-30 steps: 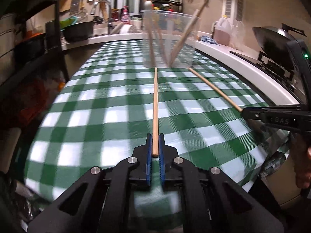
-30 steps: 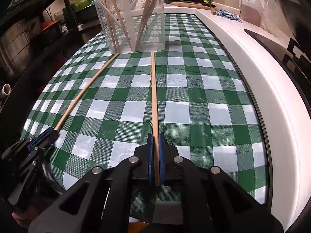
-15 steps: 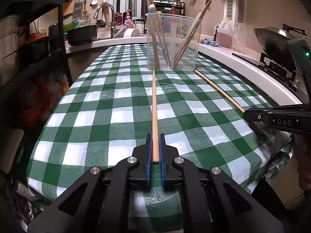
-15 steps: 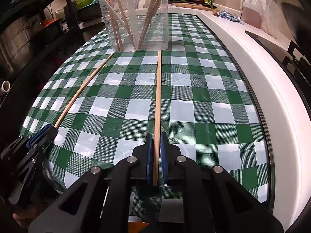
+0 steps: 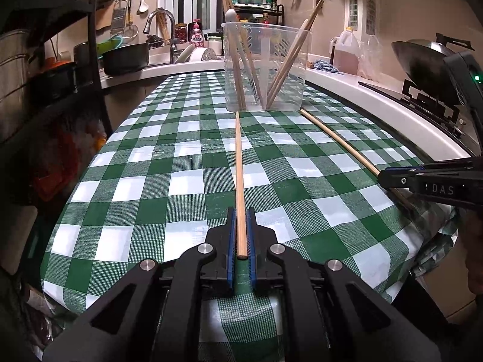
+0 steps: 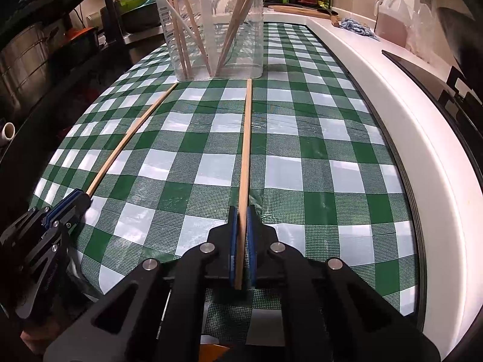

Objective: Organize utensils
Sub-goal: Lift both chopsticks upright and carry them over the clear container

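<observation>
Clear holder [image 5: 267, 66] blocks far end; tablecloth [image 5: 145, 187] open.

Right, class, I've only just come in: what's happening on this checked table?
A person is tidying chopsticks with a gripper in each hand. The left gripper is shut on the near end of one chopstick, and the right gripper is shut on another chopstick. Both sticks stretch across the green checked tablecloth, their far tips close to the base of a clear plastic holder that already holds several chopsticks. Neither stick is in the holder yet.
</observation>
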`<state>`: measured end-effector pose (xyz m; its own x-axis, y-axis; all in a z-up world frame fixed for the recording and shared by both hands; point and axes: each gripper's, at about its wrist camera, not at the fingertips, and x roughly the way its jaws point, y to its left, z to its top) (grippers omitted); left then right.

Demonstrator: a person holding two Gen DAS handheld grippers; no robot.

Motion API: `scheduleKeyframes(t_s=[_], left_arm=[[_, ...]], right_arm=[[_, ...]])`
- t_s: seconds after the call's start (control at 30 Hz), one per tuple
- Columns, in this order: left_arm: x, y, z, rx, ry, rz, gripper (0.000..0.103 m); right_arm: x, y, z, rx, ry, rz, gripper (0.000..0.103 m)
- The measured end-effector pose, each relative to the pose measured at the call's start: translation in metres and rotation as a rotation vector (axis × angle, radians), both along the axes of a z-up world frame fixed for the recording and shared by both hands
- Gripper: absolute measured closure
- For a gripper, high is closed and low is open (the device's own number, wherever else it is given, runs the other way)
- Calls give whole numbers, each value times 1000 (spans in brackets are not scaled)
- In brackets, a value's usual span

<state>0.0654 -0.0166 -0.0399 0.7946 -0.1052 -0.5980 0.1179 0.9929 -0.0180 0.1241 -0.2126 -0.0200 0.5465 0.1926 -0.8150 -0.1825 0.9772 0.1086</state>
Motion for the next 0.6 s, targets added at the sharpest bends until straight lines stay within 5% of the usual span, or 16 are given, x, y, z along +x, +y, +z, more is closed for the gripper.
scheduleKeyframes(t_s=[0.6], left_arm=[[-4, 2, 7, 2, -21, -4, 96]], right_arm=[[-2, -1, 4, 12, 0, -13, 97]])
